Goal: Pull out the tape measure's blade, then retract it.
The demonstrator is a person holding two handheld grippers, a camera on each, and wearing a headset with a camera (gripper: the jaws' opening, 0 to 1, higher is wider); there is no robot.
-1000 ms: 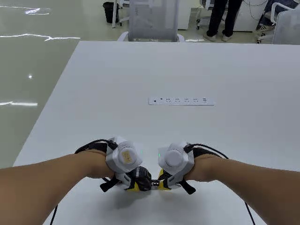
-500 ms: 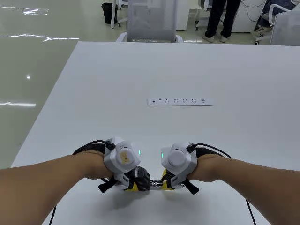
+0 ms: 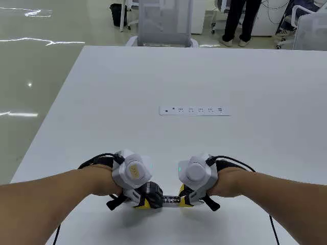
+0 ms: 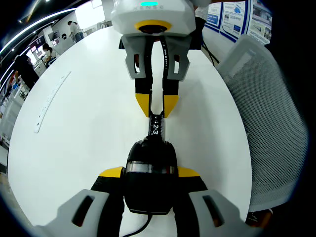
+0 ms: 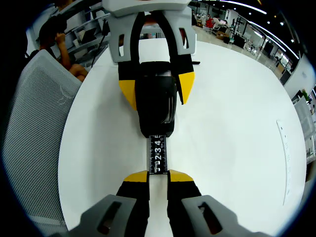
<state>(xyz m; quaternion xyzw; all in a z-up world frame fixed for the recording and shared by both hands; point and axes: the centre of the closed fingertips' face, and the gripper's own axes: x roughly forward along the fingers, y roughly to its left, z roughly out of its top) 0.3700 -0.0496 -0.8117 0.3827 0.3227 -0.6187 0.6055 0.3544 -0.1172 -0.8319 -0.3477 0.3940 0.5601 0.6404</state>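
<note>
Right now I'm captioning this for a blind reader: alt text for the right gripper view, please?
The right gripper pinches the end of a blade, a short numbered stretch out of its black case. The left gripper, opposite, clamps the case over a white table.

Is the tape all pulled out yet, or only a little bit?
Only a little. Done: the left hand-held gripper clamps the tape measure case, and the right hand-held gripper pinches the end of the blade. In hand: a short stretch of blade is out, showing numbers up to 5. Left: pull more, then let it slide back in.
</note>
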